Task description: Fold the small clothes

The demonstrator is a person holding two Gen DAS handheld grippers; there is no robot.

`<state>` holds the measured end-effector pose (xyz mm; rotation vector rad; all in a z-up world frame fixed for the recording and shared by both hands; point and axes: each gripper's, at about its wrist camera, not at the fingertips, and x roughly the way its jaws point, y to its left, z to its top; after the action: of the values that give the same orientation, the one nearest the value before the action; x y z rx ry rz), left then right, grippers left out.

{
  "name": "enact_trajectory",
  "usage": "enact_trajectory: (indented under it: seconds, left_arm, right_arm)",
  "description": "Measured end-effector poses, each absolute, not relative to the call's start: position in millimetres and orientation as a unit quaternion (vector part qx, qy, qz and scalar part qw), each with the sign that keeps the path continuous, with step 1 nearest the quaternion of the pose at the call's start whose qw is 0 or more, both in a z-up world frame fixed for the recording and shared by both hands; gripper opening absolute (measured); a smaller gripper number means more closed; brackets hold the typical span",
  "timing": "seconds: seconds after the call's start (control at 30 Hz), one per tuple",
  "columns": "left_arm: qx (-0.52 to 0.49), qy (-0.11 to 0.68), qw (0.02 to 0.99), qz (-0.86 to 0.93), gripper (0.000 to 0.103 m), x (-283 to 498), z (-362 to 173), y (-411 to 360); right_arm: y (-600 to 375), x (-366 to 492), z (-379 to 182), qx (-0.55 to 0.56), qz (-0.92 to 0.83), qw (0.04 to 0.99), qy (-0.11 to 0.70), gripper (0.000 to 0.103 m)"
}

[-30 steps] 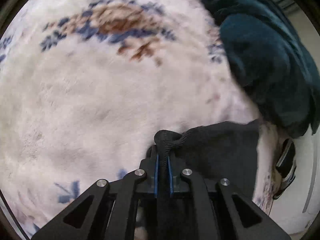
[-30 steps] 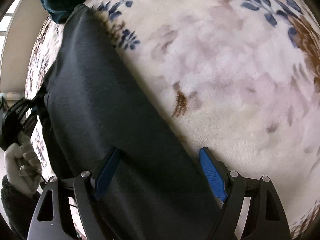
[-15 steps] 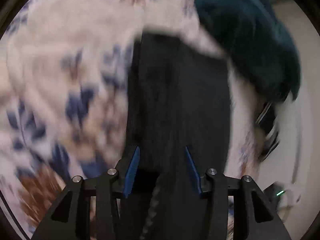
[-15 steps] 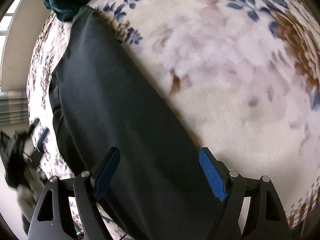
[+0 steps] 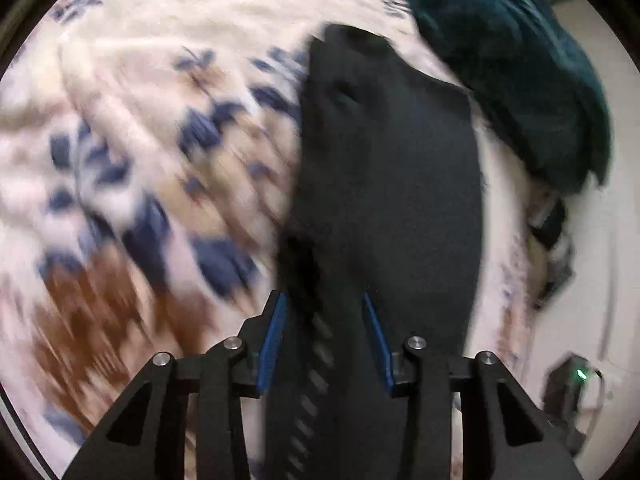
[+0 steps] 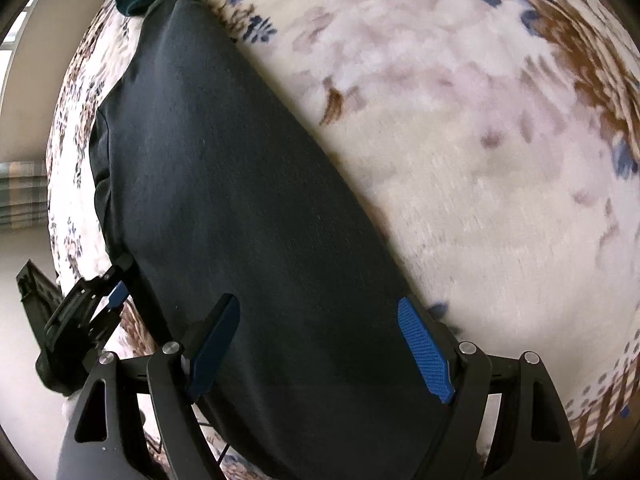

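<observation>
A long, flat black fabric garment (image 6: 248, 200) is laid on the cream fleece blanket with blue and brown flowers (image 6: 480, 140), running from 6 toward 11 o'clock in the right wrist view. The right gripper (image 6: 320, 344) is spread open above its near end, nothing grasped. The left gripper (image 5: 324, 340) is likewise parted over the garment. A dark teal plush blanket (image 5: 520, 80) is bunched at 1 o'clock, touching the far end.

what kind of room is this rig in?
Likely a bedroom or living room: a plush floral blanket covers a soft surface, with a dark garment laid flat and a teal fleece item bunched beside it.
</observation>
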<state>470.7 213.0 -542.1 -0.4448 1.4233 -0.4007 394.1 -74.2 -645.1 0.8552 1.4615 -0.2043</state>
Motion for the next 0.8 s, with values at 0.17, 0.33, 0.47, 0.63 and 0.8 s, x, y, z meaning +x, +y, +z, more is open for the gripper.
enact_trajectory:
  seconds: [0.17, 0.33, 0.47, 0.63, 0.8]
  left_arm:
    - [-0.073, 0.675, 0.722, -0.133, 0.04, 431.6, -572.7, 204.8]
    - [-0.116, 0.67, 0.727, -0.098, 0.037, 418.8, -566.0, 238.6]
    - [-0.157, 0.666, 0.723, -0.099, 0.04, 395.8, -548.3, 235.3]
    - [-0.117, 0.671, 0.723, -0.115, 0.05, 346.2, -547.4, 194.5]
    - [-0.096, 0.691, 0.714, -0.066, 0.052, 290.8, -569.9, 212.9]
  right_arm:
    - [-83.0, 370.1, -645.1, 0.376, -0.087, 0.652, 0.653, 0.083]
    - [-92.9, 343.0, -645.1, 0.366, -0.092, 0.644, 0.665, 0.083]
    - [-98.0, 322.7, -644.3, 0.364, -0.088, 0.645, 0.666, 0.083]
    - [-105.1, 299.2, -647.3, 0.381, -0.078, 0.639, 0.664, 0.083]
    - [-106.9, 274.8, -652.4, 0.366, -0.069, 0.625, 0.686, 0.083]
